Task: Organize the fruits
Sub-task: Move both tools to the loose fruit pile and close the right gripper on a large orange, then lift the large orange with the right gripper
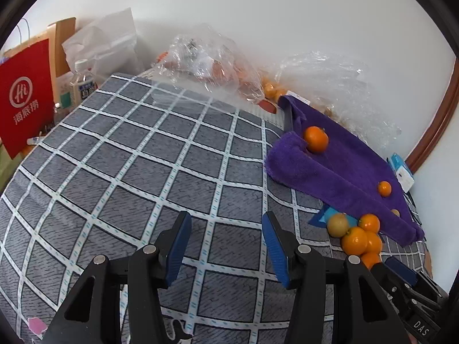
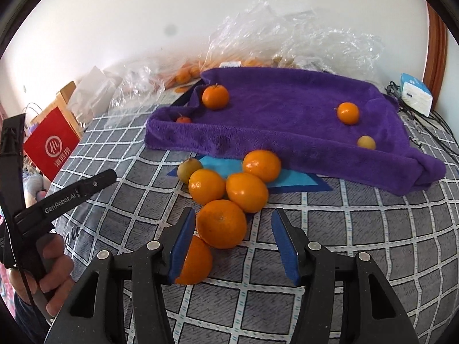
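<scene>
The left gripper (image 1: 226, 246) is held nearest the lens over the checked cloth (image 1: 137, 154), its jaws parted with nothing between them. At far left a red bag (image 1: 24, 97) and a bottle (image 1: 83, 81) are seen, then clear plastic bags (image 1: 206, 66) along the wall. To the right a purple towel (image 1: 338, 166) is spread, with one orange (image 1: 316, 139) on its near fold and a smaller one (image 1: 384, 188) farther right.

In the right wrist view a hand (image 2: 50, 269) is seen at left gripping the other tool's handle. The right gripper (image 2: 233, 243) is held apart too, nothing being squeezed: one orange (image 2: 221, 223) lies between the fingers, nearer the left one, and another (image 2: 198, 261) is partly hidden behind the left finger (image 2: 180, 246). Beyond, a cluster of oranges (image 2: 246, 192) with a greenish fruit (image 2: 189, 169) is gathered just before the towel.
</scene>
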Demonstrator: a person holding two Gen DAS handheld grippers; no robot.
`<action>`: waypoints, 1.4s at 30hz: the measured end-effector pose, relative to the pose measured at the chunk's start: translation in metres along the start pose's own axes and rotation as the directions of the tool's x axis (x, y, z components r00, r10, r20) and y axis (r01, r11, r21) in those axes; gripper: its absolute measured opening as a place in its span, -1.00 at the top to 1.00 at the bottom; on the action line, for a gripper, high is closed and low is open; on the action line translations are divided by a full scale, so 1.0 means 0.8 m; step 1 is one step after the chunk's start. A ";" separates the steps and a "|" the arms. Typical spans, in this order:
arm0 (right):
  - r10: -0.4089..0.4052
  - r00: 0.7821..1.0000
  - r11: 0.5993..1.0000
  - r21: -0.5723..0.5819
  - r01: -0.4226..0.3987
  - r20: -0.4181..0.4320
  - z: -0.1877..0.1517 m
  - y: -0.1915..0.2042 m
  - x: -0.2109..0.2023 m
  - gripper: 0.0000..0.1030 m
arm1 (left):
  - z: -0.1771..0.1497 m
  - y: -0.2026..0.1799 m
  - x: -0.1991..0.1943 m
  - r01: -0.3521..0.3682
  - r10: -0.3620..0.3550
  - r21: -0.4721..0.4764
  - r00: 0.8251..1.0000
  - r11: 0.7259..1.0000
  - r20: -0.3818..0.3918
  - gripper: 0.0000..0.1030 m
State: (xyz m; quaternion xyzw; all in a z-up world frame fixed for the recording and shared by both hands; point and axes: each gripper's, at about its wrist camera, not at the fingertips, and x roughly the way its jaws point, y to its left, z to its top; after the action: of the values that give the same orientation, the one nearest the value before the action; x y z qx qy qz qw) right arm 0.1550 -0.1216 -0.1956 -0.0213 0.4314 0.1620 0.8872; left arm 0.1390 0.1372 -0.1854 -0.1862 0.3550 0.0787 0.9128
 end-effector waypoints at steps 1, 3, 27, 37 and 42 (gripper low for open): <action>0.003 1.000 1.000 0.003 -0.003 -0.013 0.000 0.001 0.005 -0.08 | 0.001 0.001 -0.003 -0.019 0.019 -0.002 1.000 1.000 0.020 0.05; 0.012 0.999 1.000 0.017 -0.012 -0.033 0.001 0.001 0.015 -0.05 | 0.002 0.004 -0.005 -0.037 0.038 -0.010 0.999 0.999 0.036 0.05; -0.202 0.979 0.977 0.068 0.200 0.024 -0.023 -0.083 -0.033 0.24 | -0.002 -0.012 0.011 -0.007 0.010 0.059 0.999 0.998 -0.042 0.01; -0.214 0.977 0.976 0.056 0.212 0.023 -0.034 -0.089 -0.020 0.22 | -0.003 -0.013 0.012 -0.001 0.004 0.066 0.999 0.998 -0.047 -0.05; -0.220 0.975 0.974 0.057 0.220 -0.007 -0.033 -0.091 -0.012 0.22 | -0.004 -0.015 0.014 -0.002 0.006 0.077 0.999 0.997 -0.050 -0.10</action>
State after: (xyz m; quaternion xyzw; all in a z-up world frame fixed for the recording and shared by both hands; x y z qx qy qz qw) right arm 0.1517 -0.1973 -0.2124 -0.0435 0.4312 0.0503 0.8998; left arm 0.1487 0.1249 -0.1914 -0.1524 0.3807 0.0622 0.9099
